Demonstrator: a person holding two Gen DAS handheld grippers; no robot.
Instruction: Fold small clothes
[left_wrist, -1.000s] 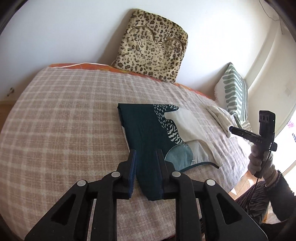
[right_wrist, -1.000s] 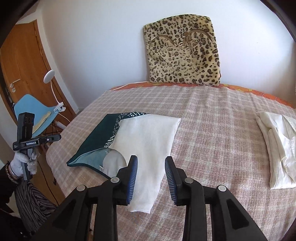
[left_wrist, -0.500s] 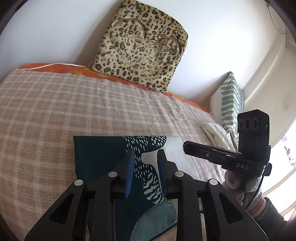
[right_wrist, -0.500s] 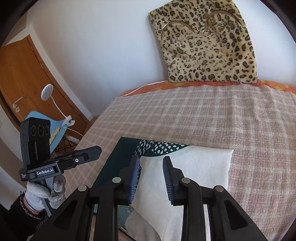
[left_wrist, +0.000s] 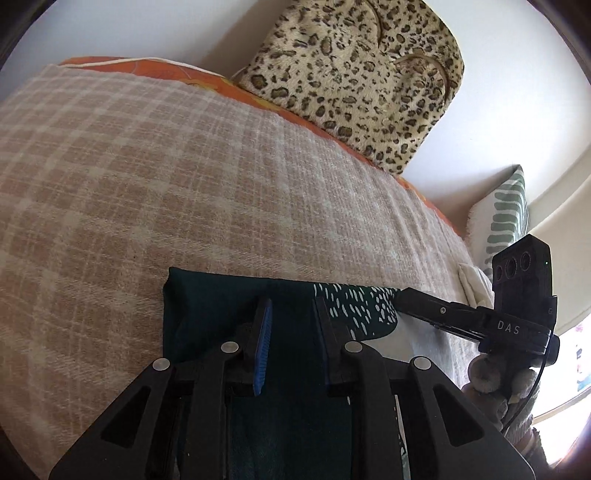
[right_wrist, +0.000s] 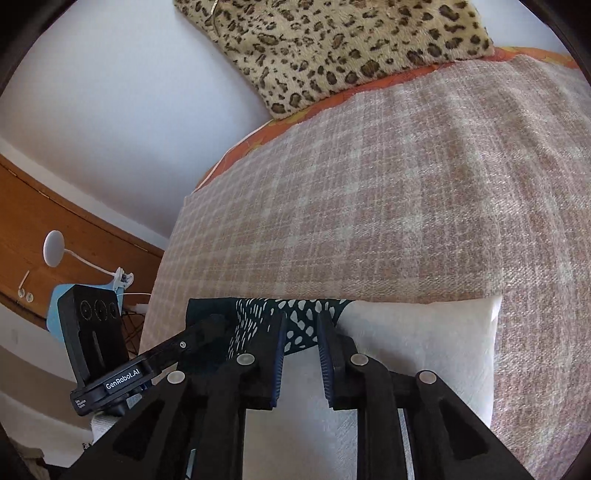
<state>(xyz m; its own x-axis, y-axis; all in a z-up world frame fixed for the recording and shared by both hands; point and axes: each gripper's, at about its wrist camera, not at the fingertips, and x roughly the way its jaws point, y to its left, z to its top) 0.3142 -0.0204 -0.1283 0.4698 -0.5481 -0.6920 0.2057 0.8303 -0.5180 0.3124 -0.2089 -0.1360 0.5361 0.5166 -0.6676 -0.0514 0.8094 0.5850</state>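
both claws tilt down at the garment (left_wrist: 229, 314), left claw (left_wrist: 291, 314) and right claw (right_wrist: 301, 325) closing, nothing gripped.

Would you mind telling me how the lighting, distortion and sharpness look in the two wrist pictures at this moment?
Left wrist view: strong fisheye bowing of the plaid blanket, dark corner vignette, blown-out window glare at lower right behind the right gripper, the teal garment dim but sharp. Right wrist view: same barrel distortion, even daylight, crisp weave, the garment's white half bright, the leopard cushion cropped at the top.

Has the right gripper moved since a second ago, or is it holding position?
Yes. The right gripper has come forward and down toward the garment's far edge, closer to the leopard cushion, its jaws closing.
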